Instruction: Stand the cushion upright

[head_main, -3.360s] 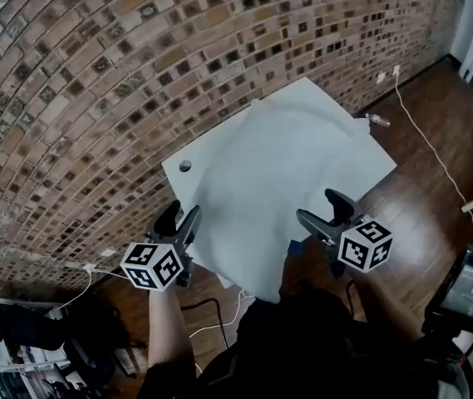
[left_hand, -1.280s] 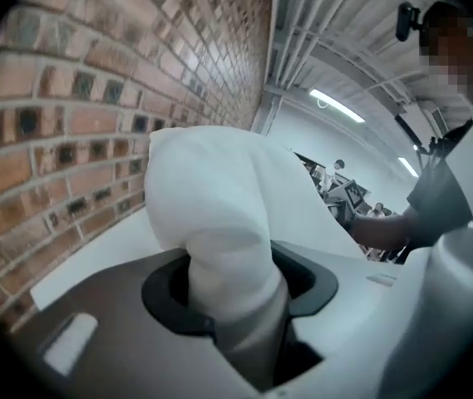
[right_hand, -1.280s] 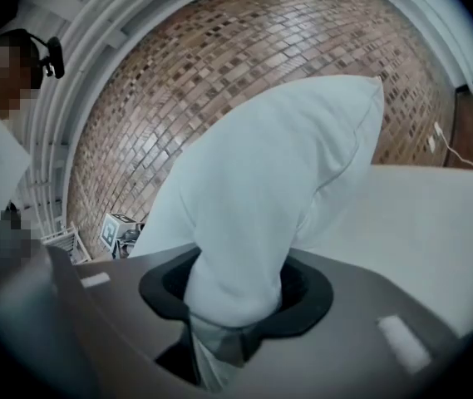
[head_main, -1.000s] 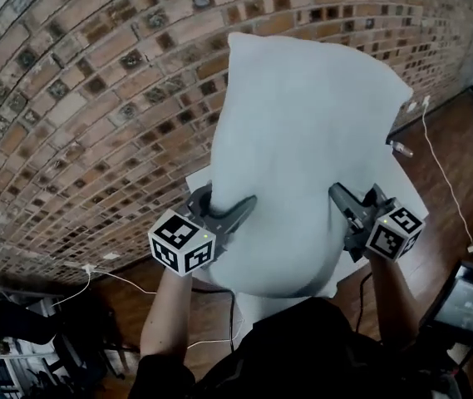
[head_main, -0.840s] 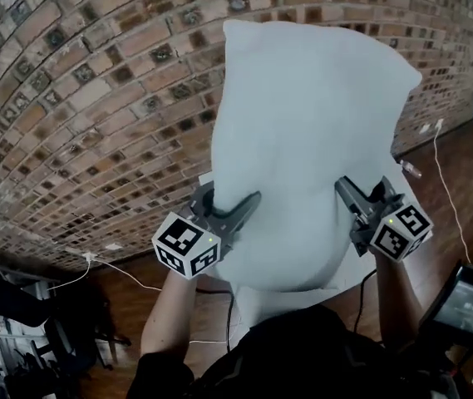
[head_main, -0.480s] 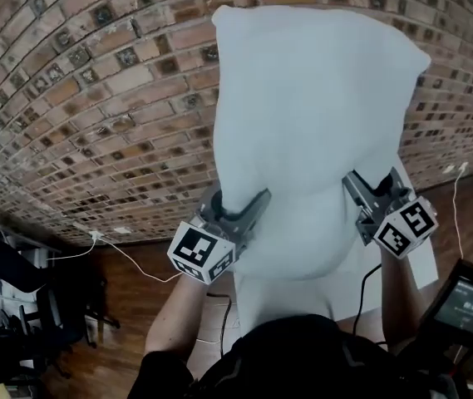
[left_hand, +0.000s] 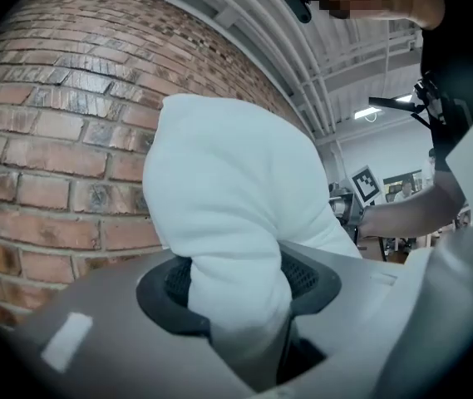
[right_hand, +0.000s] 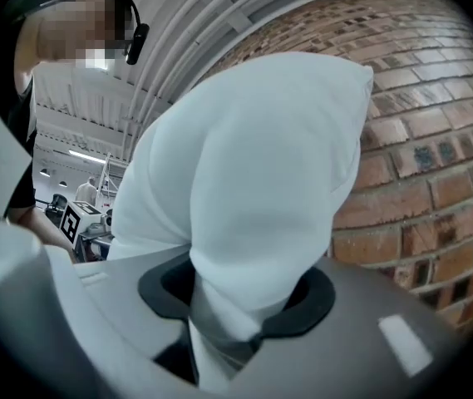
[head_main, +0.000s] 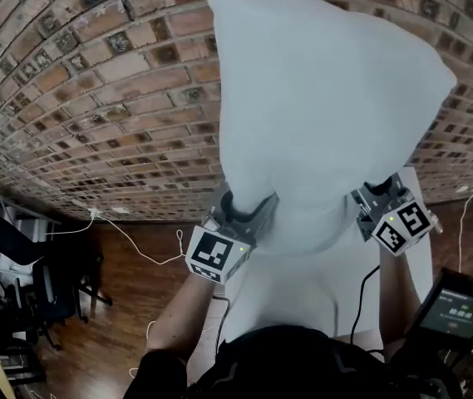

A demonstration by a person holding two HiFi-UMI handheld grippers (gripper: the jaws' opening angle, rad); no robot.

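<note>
- left gripper (head_main: 251, 210): jaws clamped on the cushion's lower left edge; its cube (head_main: 217, 256) shows only black-and-white square markers.
- cushion (head_main: 319, 98): plain white, upright before the brick wall (head_main: 95, 98), over the white table (head_main: 286, 289); hides the table's far edge, contact with it unclear.
- right gripper (head_main: 376, 196): jaws clamped on the cushion's lower right edge.
- screen (head_main: 460, 310): digits too small to read.
</note>
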